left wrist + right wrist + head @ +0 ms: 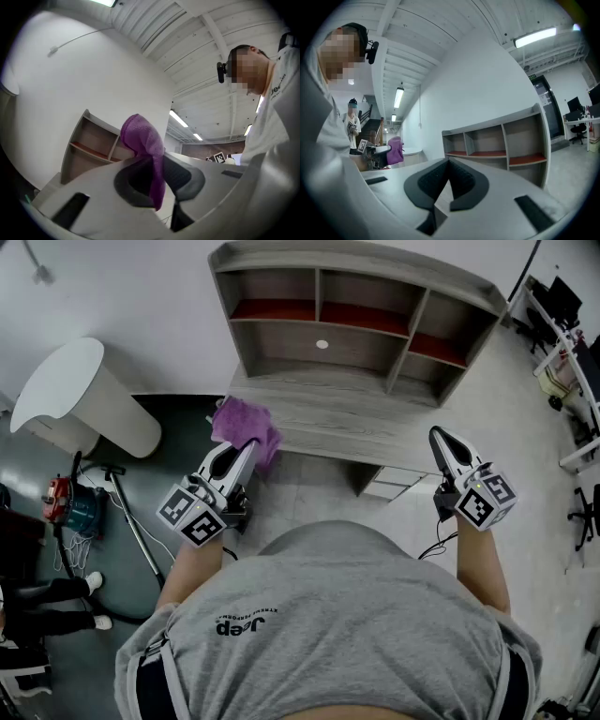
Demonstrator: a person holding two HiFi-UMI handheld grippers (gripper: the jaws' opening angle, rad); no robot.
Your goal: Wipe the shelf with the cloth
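Pale floor and a white wall frame the grey shelf (352, 423), which stands at 12 o'clock in the head view with red boards lining its upper compartments and a broad lower ledge in front. Over at 11 o'clock from the person's grey shirt (337, 624), the left hand-held gripper (247, 446) is pinching the purple cloth (246, 426); its own view shows the fabric clamped between the dark pads, bunched up above the tips and hanging down between them. The cloth sits at the left front corner of the shelf's ledge, though whether it actually touches the wood cannot be told from here. Swing to 1 o'clock: the right hand-held gripper (440, 436) hangs just off the right front corner of the ledge, its jaws pressed together at the tips with nothing between them. At 9 o'clock stands a white rounded counter (70, 390), and below it a red device (62, 499) lies on the dark floor.
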